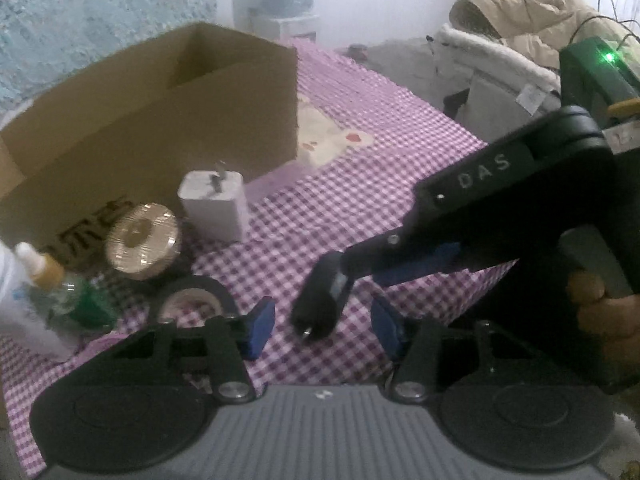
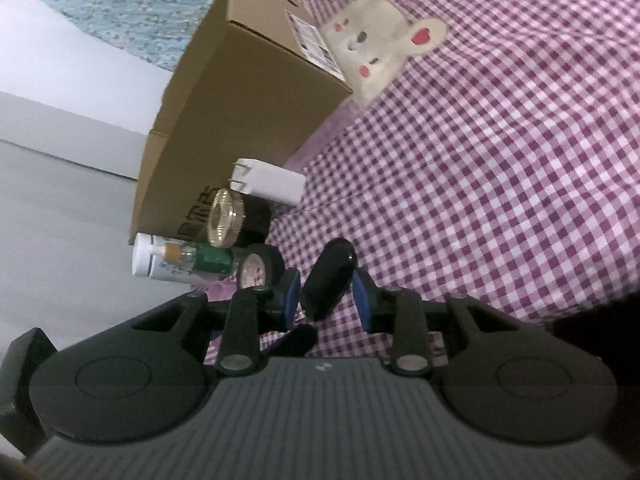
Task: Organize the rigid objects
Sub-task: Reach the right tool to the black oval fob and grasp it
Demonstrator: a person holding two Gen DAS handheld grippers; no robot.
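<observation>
A purple-and-white checked cloth (image 1: 360, 168) covers the work surface, with a pale bear figure (image 2: 376, 52) printed on it. An open cardboard box (image 1: 168, 112) stands at the far left of the cloth, one flap (image 2: 158, 184) hanging at its near end. In front of the box a cluster of things crowds together: a white plug adapter (image 1: 214, 206) with its prongs up, a gold ribbed lid (image 1: 142, 238) on a dark jar, a roll of black tape (image 1: 192, 296) lying flat, a small green bottle (image 1: 86, 300) with an amber neck, and a white bottle (image 1: 24, 312) just beside it. Behind the cloth, beige coats (image 1: 532, 28) are heaped up. The right gripper (image 1: 320, 300) reaches in from the right, a hand (image 1: 604, 308) on its trigger; between its blue pads (image 2: 292, 296) sits a black oblong object (image 2: 328, 280). The pads appear to press its sides, so I read it as clamped, held over the cloth just right of the tape roll. In the left wrist view its long axis tilts steeply, a small metal tip at the low end pointing down toward the cloth. The left gripper (image 1: 322, 328) stands with jaws apart on either side of that object, nothing between its pads (image 1: 260, 332) touching them. To the right of the cluster the cloth lies bare up to the bear print; the box's open top is unobstructed.
</observation>
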